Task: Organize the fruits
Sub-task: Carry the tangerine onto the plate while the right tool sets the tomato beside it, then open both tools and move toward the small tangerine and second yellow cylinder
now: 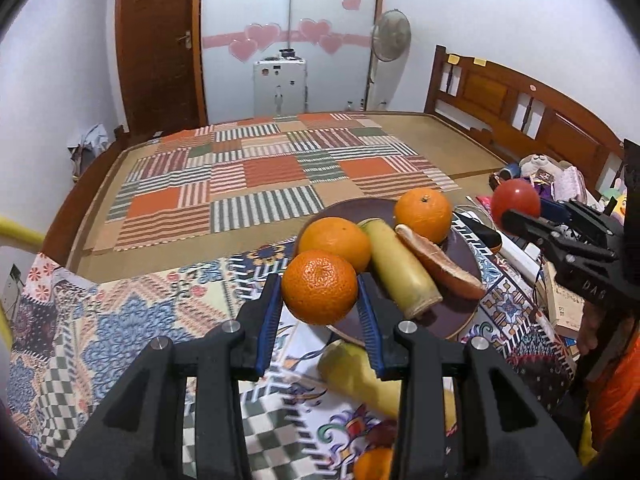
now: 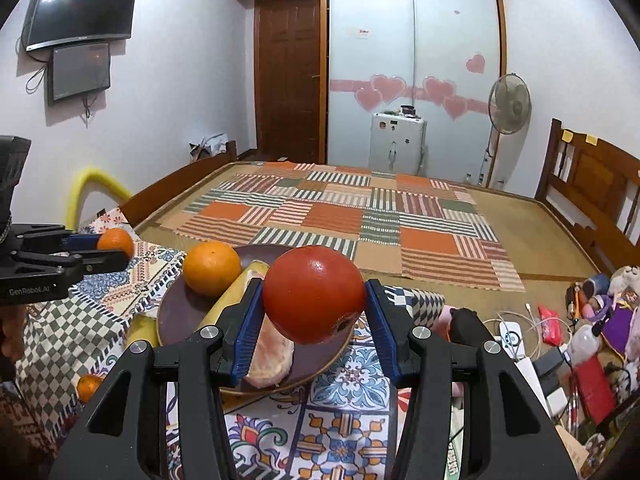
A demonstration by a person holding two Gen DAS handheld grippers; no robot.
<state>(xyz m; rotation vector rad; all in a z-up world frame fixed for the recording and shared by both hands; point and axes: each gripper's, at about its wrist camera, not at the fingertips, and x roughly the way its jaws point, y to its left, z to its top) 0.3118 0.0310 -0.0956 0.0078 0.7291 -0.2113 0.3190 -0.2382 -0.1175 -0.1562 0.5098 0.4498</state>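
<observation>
Dark brown, the plate (image 1: pixel 460 252) on the tabletop (image 1: pixel 120 320) holds two oranges (image 1: pixel 336 242), a yellow banana (image 1: pixel 400 268) and a bread-like piece (image 1: pixel 440 266). The left hand-held gripper (image 1: pixel 320 300) pinches an orange (image 1: pixel 319 287); the right hand-held gripper (image 2: pixel 314 300) pinches a red tomato (image 2: pixel 314 294). Fruit beneath the left one is blurred.

Left gripper (image 1: pixel 320 300): jaws partly closed, both blue ribbed pads (image 1: pixel 269 312) pressed against the sides of a mandarin orange (image 1: pixel 319 287), which is carried clear of the surface. The gripper points forward and downward.

Right gripper (image 2: pixel 314 304): jaws partly closed, blue pads (image 2: pixel 248 320) clamped on a red tomato (image 2: pixel 314 294), lifted likewise. It points forward and down at a shallower angle.
</observation>
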